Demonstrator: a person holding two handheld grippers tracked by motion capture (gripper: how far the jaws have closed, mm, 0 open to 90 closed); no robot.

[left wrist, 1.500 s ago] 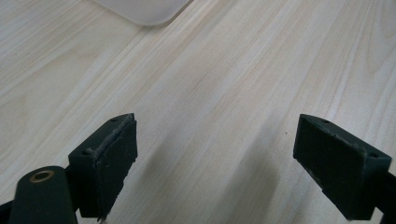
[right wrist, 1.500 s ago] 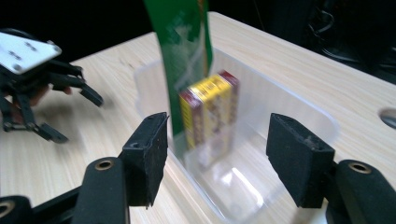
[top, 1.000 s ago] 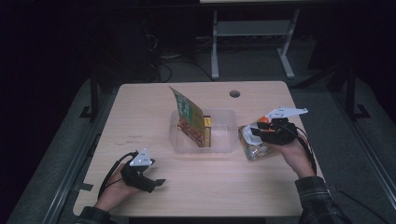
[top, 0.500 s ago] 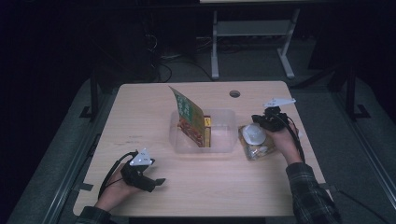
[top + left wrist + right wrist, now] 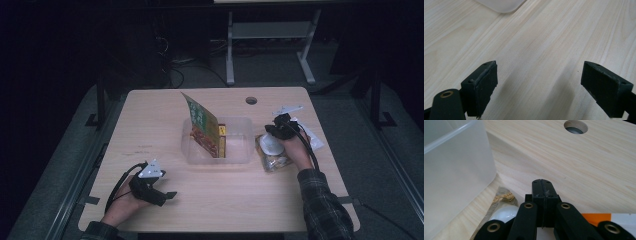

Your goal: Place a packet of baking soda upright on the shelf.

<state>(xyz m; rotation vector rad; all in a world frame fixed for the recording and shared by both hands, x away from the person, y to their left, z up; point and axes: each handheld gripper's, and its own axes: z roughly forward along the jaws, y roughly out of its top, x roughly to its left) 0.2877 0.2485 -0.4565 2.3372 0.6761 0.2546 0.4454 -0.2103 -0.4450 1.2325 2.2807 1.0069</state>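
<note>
Clearly the right gripper (image 5: pixel 278 131) is nearer: its fingers have just closed together, empty, above the snack packet (image 5: pixel 272 152) lying directly beneath beside the clear bin (image 5: pixel 240 155); the left gripper (image 5: pixel 165 196) rests wide open, empty, well apart.

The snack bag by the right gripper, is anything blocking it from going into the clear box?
Nothing visible lies on the bare table between the snack bag and the clear box beside it. Only the box's own wall has to be cleared. Inside, a green packet leans in the left half; the right half looks free.
</note>
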